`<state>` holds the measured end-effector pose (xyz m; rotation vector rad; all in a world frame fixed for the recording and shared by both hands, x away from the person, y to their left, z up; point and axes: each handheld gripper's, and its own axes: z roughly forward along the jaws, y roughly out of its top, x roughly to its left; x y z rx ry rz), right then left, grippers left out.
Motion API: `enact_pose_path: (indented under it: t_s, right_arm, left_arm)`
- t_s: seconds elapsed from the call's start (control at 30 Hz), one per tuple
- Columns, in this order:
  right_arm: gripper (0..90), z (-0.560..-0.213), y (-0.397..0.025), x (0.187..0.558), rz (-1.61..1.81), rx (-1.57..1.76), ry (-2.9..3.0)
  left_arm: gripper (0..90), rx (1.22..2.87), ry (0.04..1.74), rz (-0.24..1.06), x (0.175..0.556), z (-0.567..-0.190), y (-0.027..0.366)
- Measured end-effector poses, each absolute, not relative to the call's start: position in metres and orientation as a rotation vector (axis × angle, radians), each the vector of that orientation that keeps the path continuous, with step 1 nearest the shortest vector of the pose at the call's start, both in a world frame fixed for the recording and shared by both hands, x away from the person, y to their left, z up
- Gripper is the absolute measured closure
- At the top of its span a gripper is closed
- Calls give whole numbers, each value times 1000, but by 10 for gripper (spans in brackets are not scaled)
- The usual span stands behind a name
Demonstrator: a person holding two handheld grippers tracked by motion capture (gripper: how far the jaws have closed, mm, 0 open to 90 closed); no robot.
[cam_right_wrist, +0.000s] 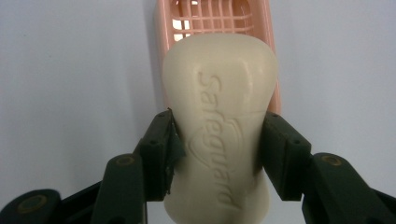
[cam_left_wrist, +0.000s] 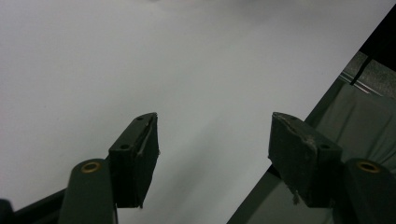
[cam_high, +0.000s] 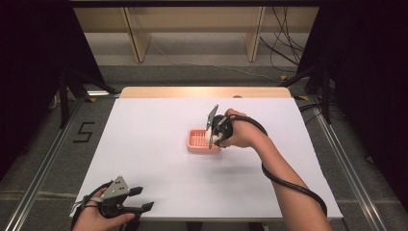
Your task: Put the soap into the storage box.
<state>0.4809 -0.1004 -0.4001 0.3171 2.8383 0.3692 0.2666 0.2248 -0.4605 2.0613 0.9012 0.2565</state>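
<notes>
the word "safeguard" is being shown in raised letters, pressed into the face of the soap (cam_right_wrist: 219, 126), running lengthwise along the bar, in the right gripper view. a dark figure "5" (cam_high: 84, 131) is being shown marked on the floor (cam_high: 33, 159) left of the table, in the high view. no other text is being made out.

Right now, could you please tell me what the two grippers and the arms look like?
Both grippers, left gripper and right gripper, are black with two blocky jaws, brass-coloured pivot screws and a grey three-cornered plate on top. A thick black cable trails along the right forearm. The forearms show no sleeves.
</notes>
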Motion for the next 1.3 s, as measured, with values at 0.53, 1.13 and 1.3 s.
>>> enact_pose_path:
  t_s: [0.53, 1.13, 1.3]
  right_arm:
    - [505, -398, -92, 492, 364, 238, 2825]
    - [505, -398, -85, 496, 369, 239, 2822]
    - [505, -398, -83, 497, 352, 241, 2822]
  left_arm:
    - [330, 2115, 837, 312, 270, -458, 229]
    - [330, 2070, 871, 276, 267, -459, 226]
    - [330, 2070, 870, 276, 267, -459, 226]
